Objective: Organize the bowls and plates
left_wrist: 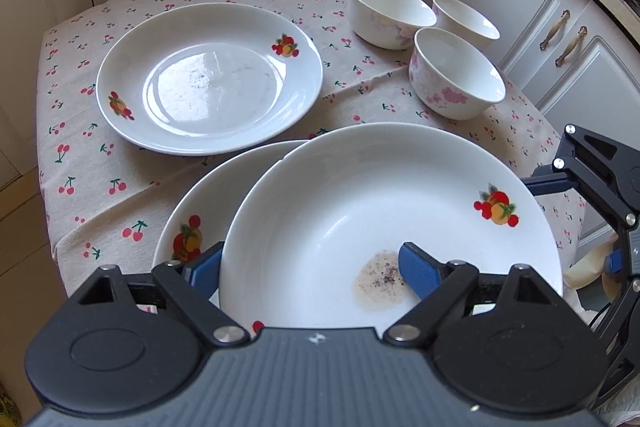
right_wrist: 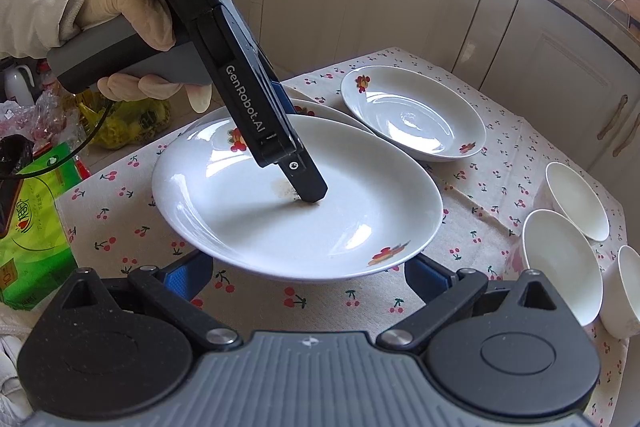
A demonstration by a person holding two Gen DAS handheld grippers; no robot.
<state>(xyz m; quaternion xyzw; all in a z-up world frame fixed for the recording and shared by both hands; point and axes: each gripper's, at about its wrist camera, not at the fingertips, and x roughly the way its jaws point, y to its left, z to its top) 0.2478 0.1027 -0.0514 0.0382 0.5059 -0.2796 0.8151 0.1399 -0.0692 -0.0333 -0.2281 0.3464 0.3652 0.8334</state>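
Note:
My left gripper is shut on the rim of a white fruit-print plate, one finger inside and one under it. The plate is tilted and lifted over a second plate on the table. A small brown stain lies by the inner finger. The held plate also shows in the right wrist view, with the left gripper on it. My right gripper is open, below the plate's near rim, holding nothing. A third plate lies apart. Three white bowls stand to the right.
The table has a cherry-print cloth. White cabinets stand close behind and beside it. A green box and plastic bags sit off the table's left side in the right wrist view.

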